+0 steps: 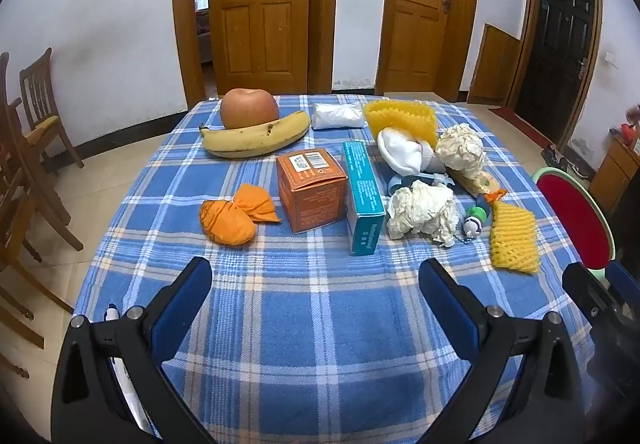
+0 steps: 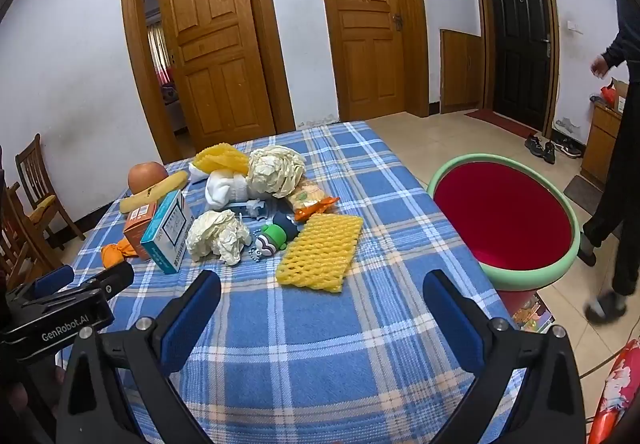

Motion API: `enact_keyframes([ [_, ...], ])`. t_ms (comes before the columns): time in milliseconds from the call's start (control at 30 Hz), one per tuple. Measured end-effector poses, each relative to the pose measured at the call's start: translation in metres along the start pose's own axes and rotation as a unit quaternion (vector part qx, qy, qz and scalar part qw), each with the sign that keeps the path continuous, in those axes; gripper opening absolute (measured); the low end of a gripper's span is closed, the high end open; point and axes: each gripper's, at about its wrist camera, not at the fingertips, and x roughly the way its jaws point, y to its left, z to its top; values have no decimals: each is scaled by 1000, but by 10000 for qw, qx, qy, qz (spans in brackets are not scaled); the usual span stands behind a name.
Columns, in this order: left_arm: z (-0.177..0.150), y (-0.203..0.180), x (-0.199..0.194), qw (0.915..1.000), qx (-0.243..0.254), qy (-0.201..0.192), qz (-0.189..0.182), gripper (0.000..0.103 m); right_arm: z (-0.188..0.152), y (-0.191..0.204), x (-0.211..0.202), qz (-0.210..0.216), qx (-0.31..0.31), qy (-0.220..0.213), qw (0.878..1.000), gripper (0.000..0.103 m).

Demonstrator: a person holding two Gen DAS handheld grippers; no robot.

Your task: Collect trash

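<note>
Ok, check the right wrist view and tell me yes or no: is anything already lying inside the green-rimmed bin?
No: the bin beside the table shows only its bare red inside, and the trash lies on the plaid tablecloth.

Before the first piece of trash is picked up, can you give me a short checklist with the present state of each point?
1. Left gripper open and holding nothing: ok.
2. Right gripper open and holding nothing: ok.
3. Bin beside the table, mouth open and unblocked: ok.
4. Nearest trash, the yellow foam net, lies flat, nothing on top of it, bare tablecloth in front of it: ok.
5. Crumpled paper ball free to grasp: not ok, it lies tight between the teal box and a small toy.
6. Whether the orange box is empty trash: cannot tell.
</note>
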Motion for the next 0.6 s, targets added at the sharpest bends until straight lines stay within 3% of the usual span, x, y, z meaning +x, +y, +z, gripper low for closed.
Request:
enact_keyframes([
  [600, 4, 1, -3, 10000, -28, -3, 2, 102, 0, -2, 0, 0, 15, 10, 10000, 103],
])
